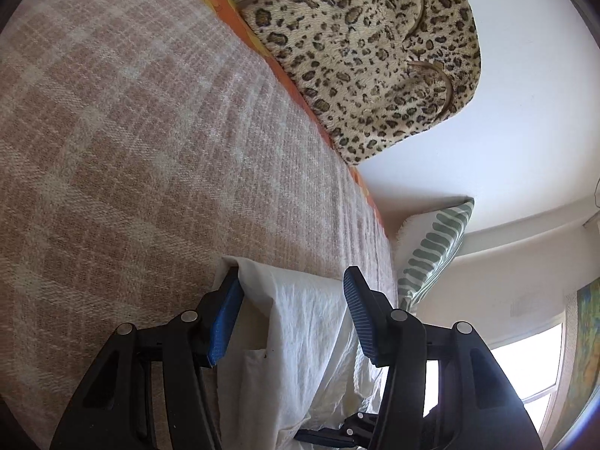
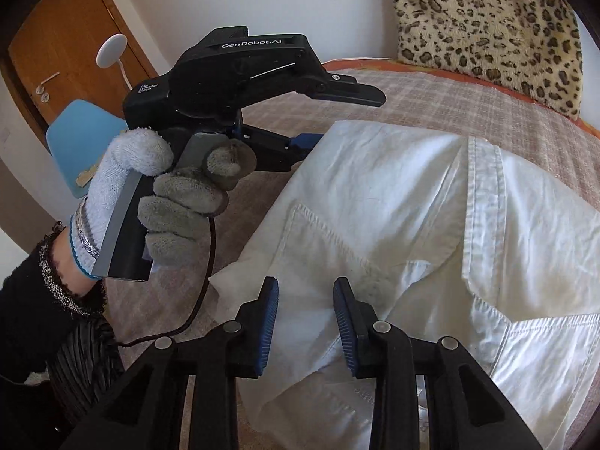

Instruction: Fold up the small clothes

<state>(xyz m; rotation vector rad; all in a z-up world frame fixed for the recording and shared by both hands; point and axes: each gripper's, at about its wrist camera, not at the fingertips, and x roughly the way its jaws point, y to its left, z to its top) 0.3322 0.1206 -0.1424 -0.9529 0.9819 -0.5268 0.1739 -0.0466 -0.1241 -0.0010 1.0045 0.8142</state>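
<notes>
A white garment (image 2: 393,206) with pockets and seams lies partly folded on the checked beige bed cover (image 2: 487,105). My left gripper (image 1: 290,285) is open, its blue pads on either side of a folded edge of the garment (image 1: 307,322). It also shows in the right wrist view (image 2: 337,120), held by a gloved hand at the garment's far left corner. My right gripper (image 2: 305,292) is open, its jaws standing over the garment's near edge, with cloth between them.
A leopard-print cushion (image 2: 487,26) leans on the wall at the bed's far side, also in the left wrist view (image 1: 367,52). A green-striped pillow (image 1: 431,251) lies by the bed edge. A wooden door (image 2: 63,56), a blue chair (image 2: 82,142) and a white lamp (image 2: 110,50) stand left.
</notes>
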